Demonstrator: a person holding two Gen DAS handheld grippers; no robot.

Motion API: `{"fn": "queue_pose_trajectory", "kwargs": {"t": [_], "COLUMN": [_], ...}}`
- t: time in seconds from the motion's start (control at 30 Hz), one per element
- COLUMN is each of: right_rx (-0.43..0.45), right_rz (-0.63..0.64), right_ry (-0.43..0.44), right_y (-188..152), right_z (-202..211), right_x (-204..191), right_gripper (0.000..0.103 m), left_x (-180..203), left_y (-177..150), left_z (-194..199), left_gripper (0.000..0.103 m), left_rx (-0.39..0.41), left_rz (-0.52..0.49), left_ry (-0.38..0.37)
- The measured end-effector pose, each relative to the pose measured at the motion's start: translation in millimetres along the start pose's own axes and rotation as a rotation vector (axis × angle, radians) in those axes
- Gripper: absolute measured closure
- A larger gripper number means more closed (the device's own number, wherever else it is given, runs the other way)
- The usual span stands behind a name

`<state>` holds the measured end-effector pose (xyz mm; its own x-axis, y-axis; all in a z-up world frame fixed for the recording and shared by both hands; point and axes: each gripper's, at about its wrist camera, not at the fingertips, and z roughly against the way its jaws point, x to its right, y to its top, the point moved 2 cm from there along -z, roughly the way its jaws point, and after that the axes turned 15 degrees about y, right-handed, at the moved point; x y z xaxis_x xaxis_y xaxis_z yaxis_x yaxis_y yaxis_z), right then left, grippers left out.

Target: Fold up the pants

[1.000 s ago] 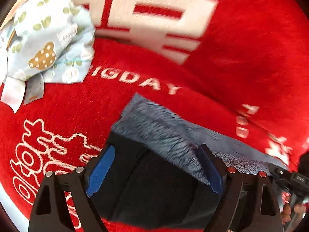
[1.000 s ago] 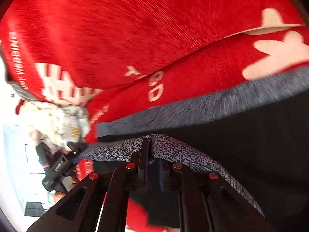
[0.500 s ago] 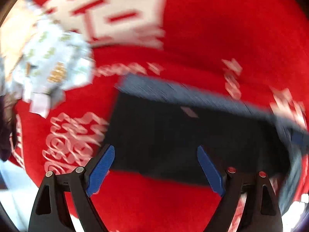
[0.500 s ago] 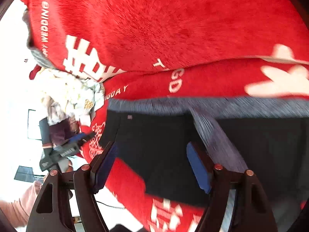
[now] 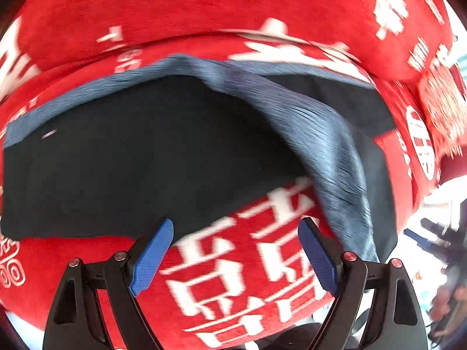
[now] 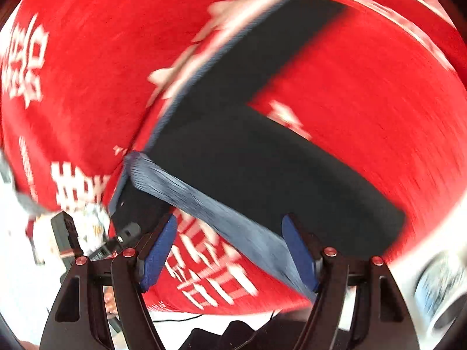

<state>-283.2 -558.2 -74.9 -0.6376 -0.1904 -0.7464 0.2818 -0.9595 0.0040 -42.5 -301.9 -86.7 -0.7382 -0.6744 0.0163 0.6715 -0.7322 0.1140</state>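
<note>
I see both my left gripper (image 5: 235, 250) and right gripper (image 6: 229, 248) spread, empty, above the black grey-banded pants (image 5: 140, 157) on the red plush blanket (image 5: 233, 5).

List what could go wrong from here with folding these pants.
1. Both the left gripper and the right gripper are open, so nothing holds the pants and the fold may relax.
2. The grey waistband lies slanted and rumpled; folding over it may trap a crease.
3. The soft red blanket could drag along.
</note>
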Motion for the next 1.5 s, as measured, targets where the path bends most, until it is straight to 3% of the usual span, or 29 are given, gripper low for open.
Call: {"fn": "queue_pose_trajectory", "kwargs": {"t": [0.17,0.3,0.4,0.47,0.5,0.57,0.6,0.63,0.73,0.9,1.1,1.2,1.27,1.3,1.33,1.4,1.5], "right_rx": [0.049,0.017,-0.015,-0.028,-0.040,-0.071,-0.077,-0.084,-0.068,0.025,0.089,0.104,0.121,0.131,0.128,0.137,0.121], "right_rz": [-0.113,-0.189,-0.223,-0.238,-0.253,-0.249,-0.226,-0.195,-0.094,0.084,0.223,0.256,0.245,0.220,0.210,0.245,0.285], "right_ry": [-0.060,-0.075,-0.011,0.043,0.112,0.143,0.161,0.181,0.261,0.330,0.265,0.201,0.143,0.099,0.064,0.033,0.055], "right_y": [-46,-69,-78,-80,-78,-74,-70,-66,-37,63,189,236,262,278,286,295,284], "right_z": [22,13,2,-2,-7,-9,-8,-5,16,46,45,38,29,22,18,19,30], "right_x": [53,91,107,113,115,113,107,98,60,1,-35,-38,-28,-23,-19,-20,-18], "right_gripper": [0.025,0.026,0.026,0.044,0.079,0.087,0.088,0.088,0.088,0.088,0.088,0.088,0.083,0.073,0.049,0.032,0.032], "left_x": [32,55,75,87,91,101,106,109,121,133,123,107,97,89,85,74,63], "left_y": [-10,-11,-8,-5,-3,2,6,8,24,76,151,176,179,177,177,167,142], "left_z": [5,2,-15,-26,-31,-37,-36,-34,-16,14,42,55,54,50,46,33,5], "left_gripper": [0.015,0.015,0.015,0.015,0.015,0.018,0.028,0.030,0.030,0.030,0.030,0.030,0.030,0.030,0.030,0.030,0.030], "left_rx": [-0.016,-0.012,-0.036,-0.051,-0.058,-0.067,-0.066,-0.066,-0.016,0.076,0.194,0.267,0.287,0.280,0.269,0.222,0.134], "left_rz": [-0.035,-0.060,-0.066,-0.055,-0.045,-0.015,-0.007,-0.009,-0.034,-0.019,0.033,0.061,0.082,0.103,0.119,0.162,0.193], "left_ry": [-0.080,-0.125,-0.153,-0.161,-0.167,-0.206,-0.226,-0.238,-0.226,-0.214,-0.136,-0.045,0.025,0.061,0.078,0.111,0.166]}}
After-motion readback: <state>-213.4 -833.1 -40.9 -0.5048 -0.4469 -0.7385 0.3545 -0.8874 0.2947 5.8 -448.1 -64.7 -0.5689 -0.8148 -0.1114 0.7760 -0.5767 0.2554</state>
